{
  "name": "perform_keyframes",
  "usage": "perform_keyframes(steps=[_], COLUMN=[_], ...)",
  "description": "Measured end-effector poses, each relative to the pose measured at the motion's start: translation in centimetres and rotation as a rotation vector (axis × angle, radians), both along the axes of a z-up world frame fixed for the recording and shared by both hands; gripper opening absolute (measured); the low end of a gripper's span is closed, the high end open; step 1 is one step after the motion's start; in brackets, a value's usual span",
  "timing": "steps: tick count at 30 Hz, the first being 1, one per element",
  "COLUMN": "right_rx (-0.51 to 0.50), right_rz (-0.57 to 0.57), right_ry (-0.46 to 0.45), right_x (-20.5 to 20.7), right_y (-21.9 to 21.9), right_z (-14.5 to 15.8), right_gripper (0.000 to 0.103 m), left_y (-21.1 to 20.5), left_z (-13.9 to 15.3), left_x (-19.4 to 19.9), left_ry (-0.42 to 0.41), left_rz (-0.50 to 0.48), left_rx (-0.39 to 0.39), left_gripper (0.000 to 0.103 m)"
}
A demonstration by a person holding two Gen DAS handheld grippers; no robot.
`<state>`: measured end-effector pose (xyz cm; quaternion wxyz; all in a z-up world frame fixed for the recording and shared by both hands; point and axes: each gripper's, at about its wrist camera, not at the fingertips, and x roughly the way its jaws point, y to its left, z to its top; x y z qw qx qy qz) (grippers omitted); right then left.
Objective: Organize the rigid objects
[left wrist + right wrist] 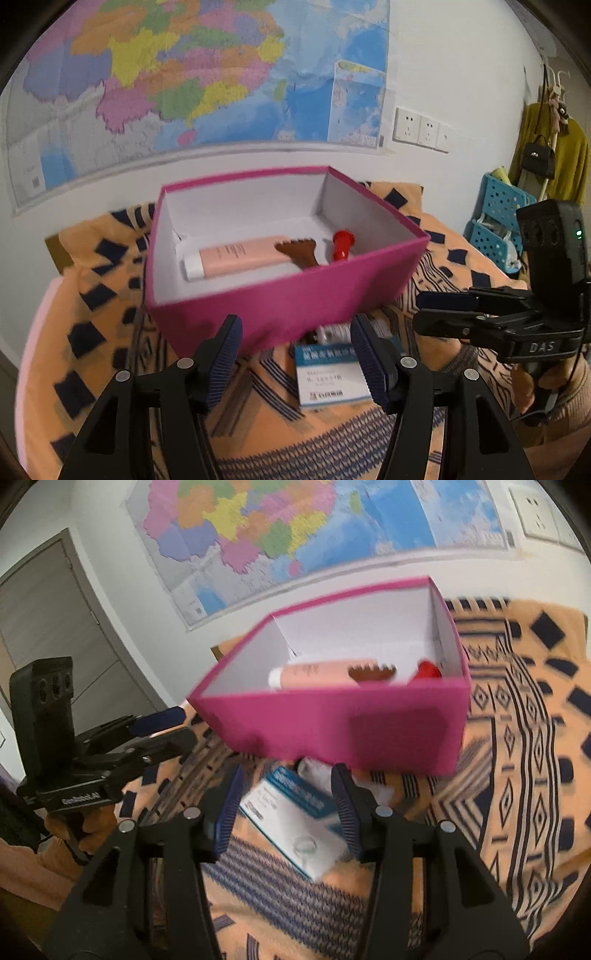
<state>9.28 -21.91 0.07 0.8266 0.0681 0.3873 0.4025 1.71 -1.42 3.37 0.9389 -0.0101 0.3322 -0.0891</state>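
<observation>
An open magenta box (280,299) (343,727) stands on the patterned cloth. Inside lie a pink tube (240,256) (314,675), a brown comb-like scraper (297,251) (371,672) and a red piece (342,244) (428,671). A white and blue medicine carton (328,373) (295,819) lies in front of the box, with a small bottle (332,330) behind it. My left gripper (295,354) is open and empty above the carton. My right gripper (286,805) is open around the carton, not closed on it; it also shows in the left wrist view (436,310).
An orange cloth with dark patterns (258,424) (517,775) covers the table. A wall map (184,74) hangs behind. Blue perforated baskets (498,221) and a coat rack stand at the right. A grey door (55,635) is at the left.
</observation>
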Motion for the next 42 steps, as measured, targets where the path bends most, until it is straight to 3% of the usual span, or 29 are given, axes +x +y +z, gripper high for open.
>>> perform_keyframes(steps=[12,25,32,42], right_rx=[-0.038,-0.026,-0.054,-0.067], right_rz=[-0.080,-0.040,0.002,0.095], right_ry=[0.123,0.180,0.171,0.162], right_x=[0.2,0.7,-0.3,-1.7], right_y=[-2.2,-0.6,0.5,0.8], right_z=[-3.9,-5.6,-5.8,-4.9], right_gripper=[0.051,0.051,0.050,0.050], left_y=[-0.4,-1.5,-1.5,-0.6], left_z=[-4.8,-7.5,-7.7,-6.9], left_x=[0.2,2.4,1.4,-0.3], left_ry=[0.143,0.235,0.248,0.238], left_rz=[-0.002,-0.037,-0.060,-0.100], left_rx=[-0.058,-0.104,-0.116,-0.062], left_gripper=[0.062,0.059,0.059,0.061])
